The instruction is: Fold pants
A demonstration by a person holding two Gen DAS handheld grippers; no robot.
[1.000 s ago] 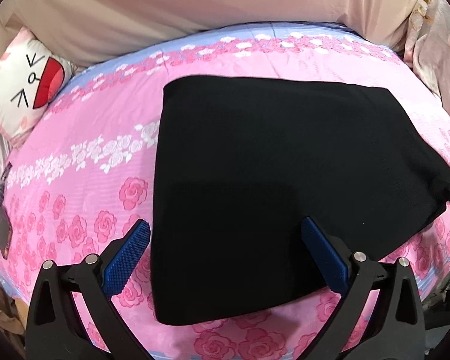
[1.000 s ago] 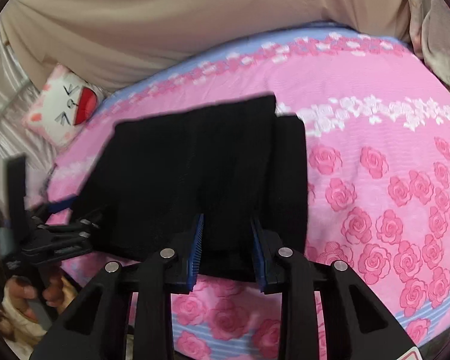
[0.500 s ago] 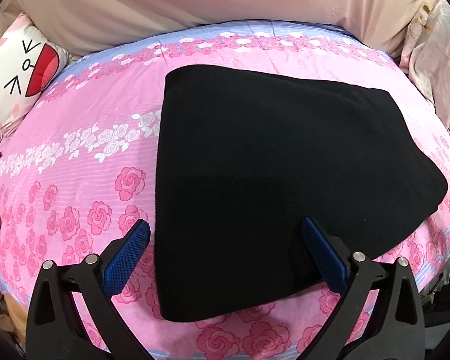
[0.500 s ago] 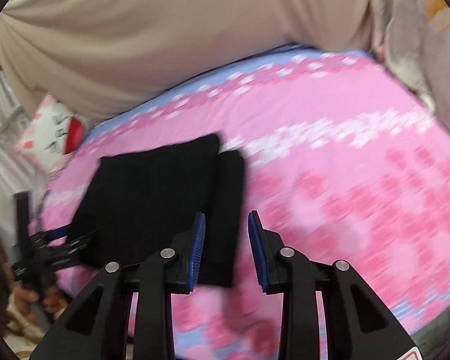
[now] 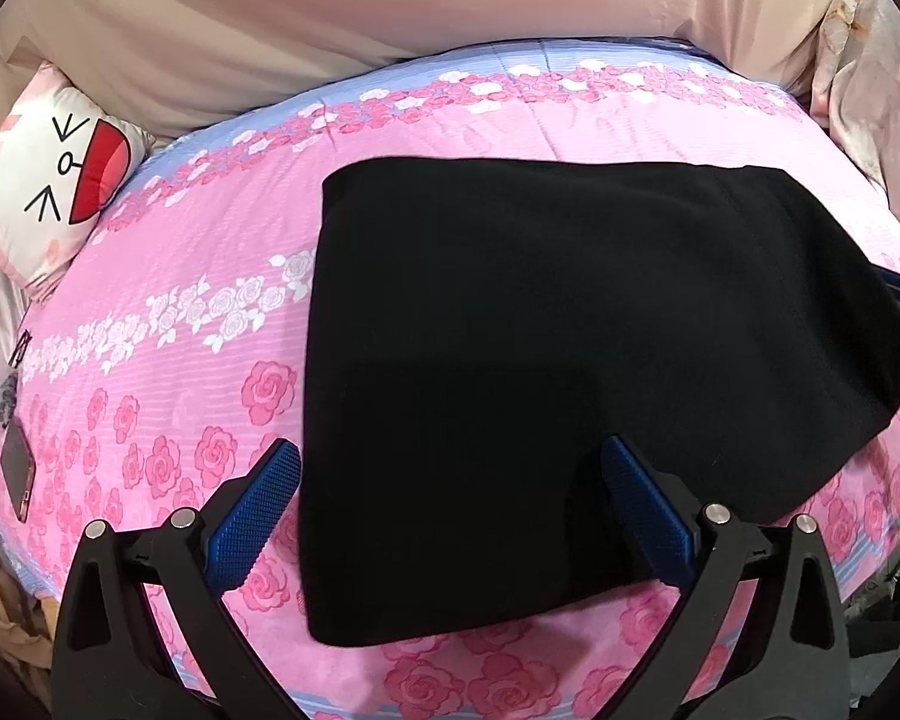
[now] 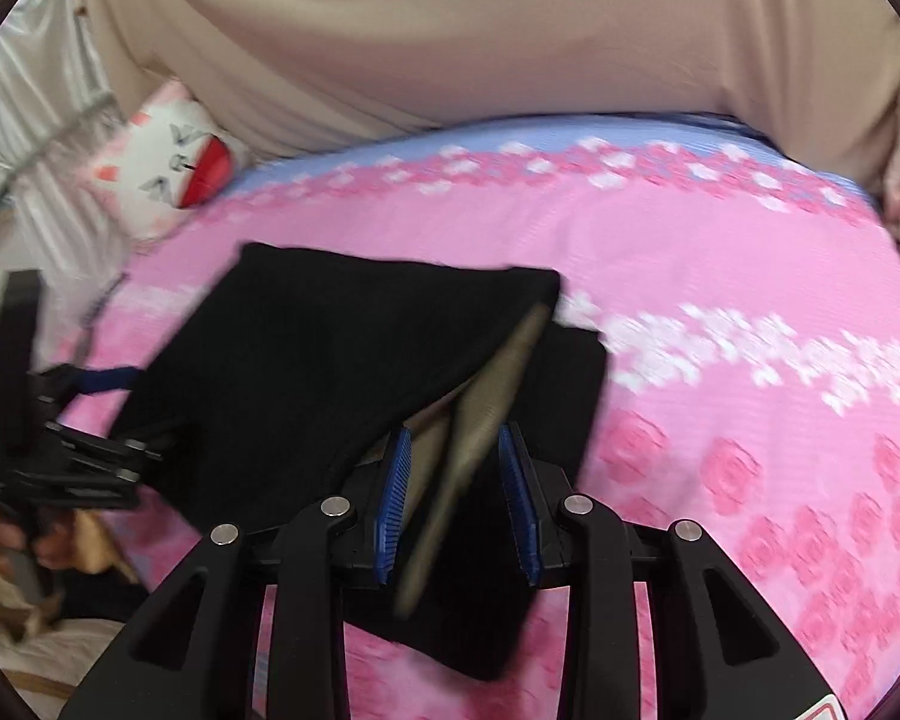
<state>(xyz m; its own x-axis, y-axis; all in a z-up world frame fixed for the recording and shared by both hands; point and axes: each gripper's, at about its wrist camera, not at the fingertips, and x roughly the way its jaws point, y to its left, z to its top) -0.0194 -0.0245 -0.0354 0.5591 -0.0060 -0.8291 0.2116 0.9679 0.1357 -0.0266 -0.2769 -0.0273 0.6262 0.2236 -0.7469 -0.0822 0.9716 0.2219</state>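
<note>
The black pants [image 5: 570, 360] lie folded into a broad rectangle on the pink rose-print bed sheet [image 5: 180, 312]. My left gripper [image 5: 444, 492] is open, its blue pads straddling the near left part of the pants just above the fabric. In the right wrist view the pants [image 6: 306, 372] lie to the left and under my right gripper [image 6: 456, 480]. Its jaws are narrowly apart, with a raised edge of the pants showing a greyish inner band between them. The view is blurred, so grip contact is unclear.
A white cartoon-face pillow [image 5: 48, 180] sits at the bed's far left corner. A dark phone [image 5: 17, 468] lies at the left edge of the bed. A beige curtain [image 5: 420, 12] hangs behind the bed, floral fabric [image 5: 882, 60] at the far right.
My right gripper swung away from the pants, then came back over their right edge, where a fabric edge now stands between its jaws. The left gripper stayed open over the pants.
</note>
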